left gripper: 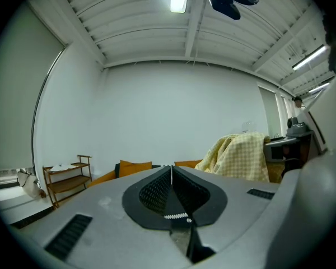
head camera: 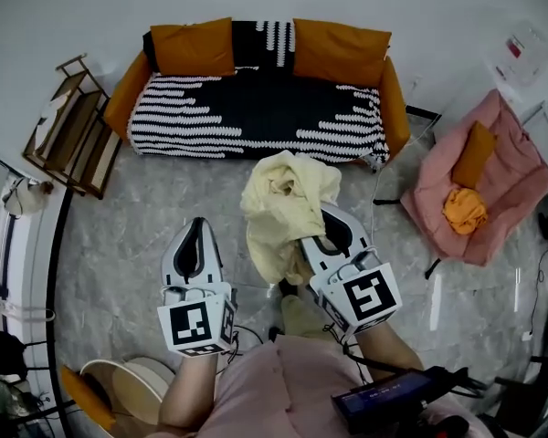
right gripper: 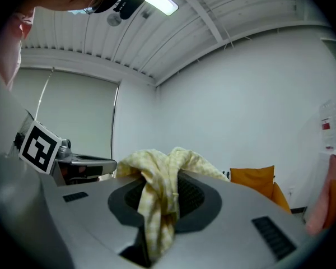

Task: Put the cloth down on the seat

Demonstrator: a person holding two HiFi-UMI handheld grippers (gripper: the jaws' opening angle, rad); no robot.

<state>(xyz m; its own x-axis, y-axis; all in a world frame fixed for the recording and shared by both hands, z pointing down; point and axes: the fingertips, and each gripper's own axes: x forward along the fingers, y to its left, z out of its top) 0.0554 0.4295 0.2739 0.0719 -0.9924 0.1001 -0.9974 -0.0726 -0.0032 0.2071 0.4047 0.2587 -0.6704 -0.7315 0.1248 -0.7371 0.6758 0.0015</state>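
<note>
No print can be read anywhere — the red-marked label (right gripper: 325, 125) on the wall (right gripper: 252, 94) is too small.

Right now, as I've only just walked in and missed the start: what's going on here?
A person holds a gripper in each hand, facing the sofa. The right tongs are shut on a pale yellow cloth, which hangs bunched over the floor, short of the sofa's striped seat. The left tongs are shut and empty. The cloth is not yet put down.
</note>
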